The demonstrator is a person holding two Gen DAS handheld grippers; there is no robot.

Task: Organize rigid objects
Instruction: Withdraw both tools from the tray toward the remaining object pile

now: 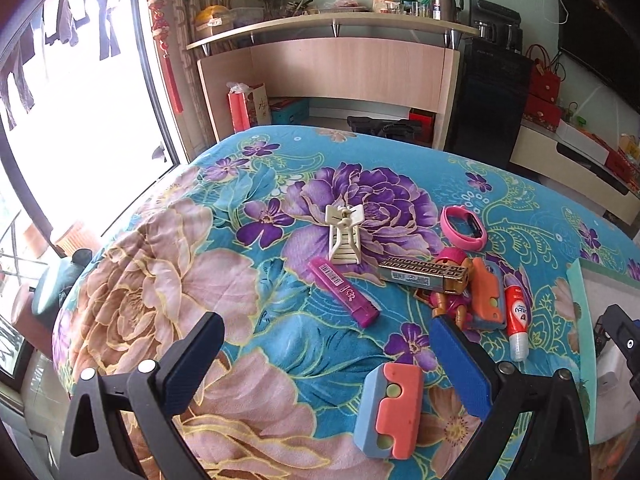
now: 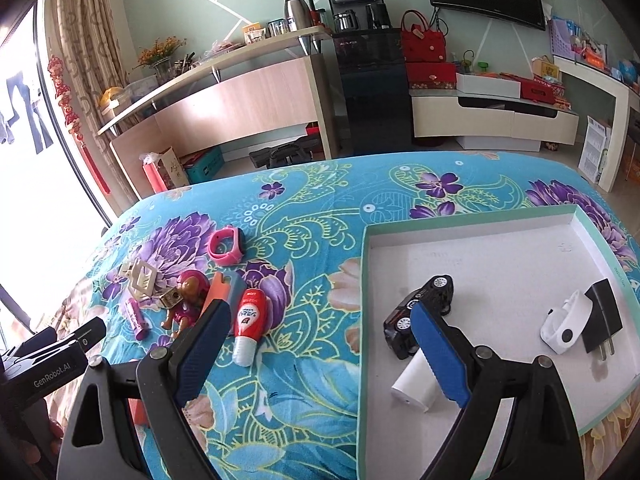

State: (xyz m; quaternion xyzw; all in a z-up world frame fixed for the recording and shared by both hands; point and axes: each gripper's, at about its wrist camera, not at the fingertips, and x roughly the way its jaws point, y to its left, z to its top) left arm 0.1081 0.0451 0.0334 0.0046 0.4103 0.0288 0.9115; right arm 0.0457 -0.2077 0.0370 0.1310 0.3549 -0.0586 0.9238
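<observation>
Loose objects lie on the floral blanket: a cream hair clip (image 1: pixel 343 236), a purple case (image 1: pixel 345 292), a gold box (image 1: pixel 424 276), a pink toy figure (image 1: pixel 450 284), a pink band (image 1: pixel 464 227), a red-and-white tube (image 1: pixel 516 320) and an orange-and-blue block (image 1: pixel 390 408). My left gripper (image 1: pixel 326 336) is open and empty above the blanket, the block between its fingers and nearer. My right gripper (image 2: pixel 320 316) is open and empty over the left wall of the white tray (image 2: pixel 520 248), which holds a black toy car (image 2: pixel 420 312), a white cylinder (image 2: pixel 412 384), a white strap (image 2: pixel 564 324) and a black plug (image 2: pixel 600 312).
The blanket covers a rounded table top that falls away at the left and far edges. A wooden desk (image 1: pixel 332 68), a black cabinet (image 1: pixel 488 100) and a TV bench (image 2: pixel 492 116) stand beyond. A bright window (image 1: pixel 80 120) is at the left.
</observation>
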